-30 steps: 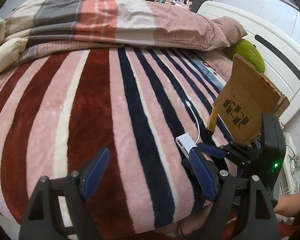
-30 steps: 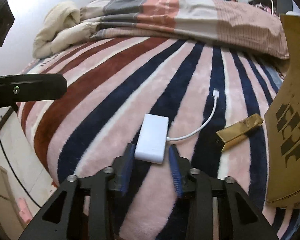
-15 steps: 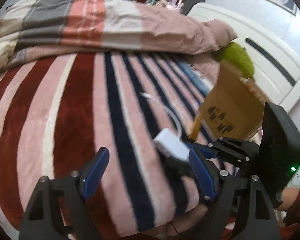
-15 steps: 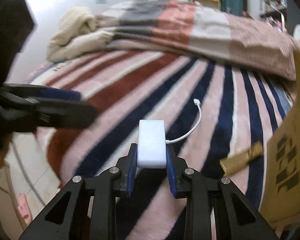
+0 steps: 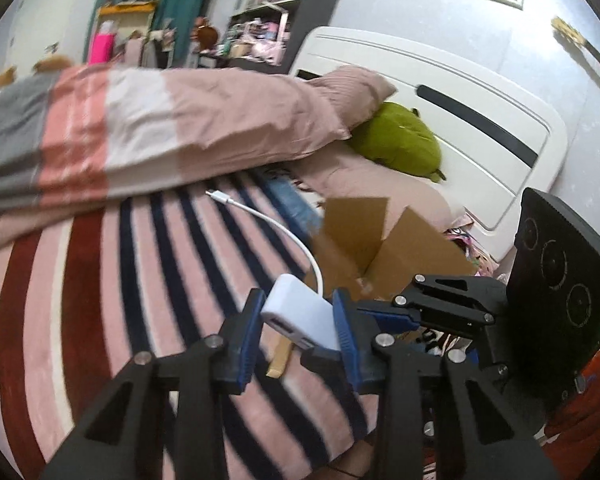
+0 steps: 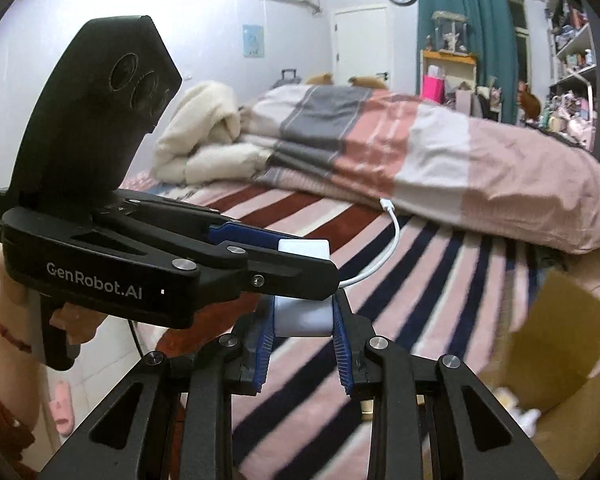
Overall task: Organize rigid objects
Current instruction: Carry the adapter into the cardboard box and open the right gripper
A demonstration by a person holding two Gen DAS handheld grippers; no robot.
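- I see the bed (image 5: 100, 280) under a striped blanket, with a folded quilt (image 6: 379, 148) across its far side.
- An open cardboard box (image 5: 399, 256) sits near the bed's headboard end.
- My right claw (image 6: 303, 336) is clenched on the white adapter (image 6: 303, 316), lifted off the blanket above the bed's near edge.
- My left claw (image 5: 298, 320) has both blue pads against the adapter's sides too.
- The adapter's white cable (image 5: 268, 216) trails out toward the quilt.
- A small gold bar (image 5: 280, 358) lies on the blanket beneath the adapter.
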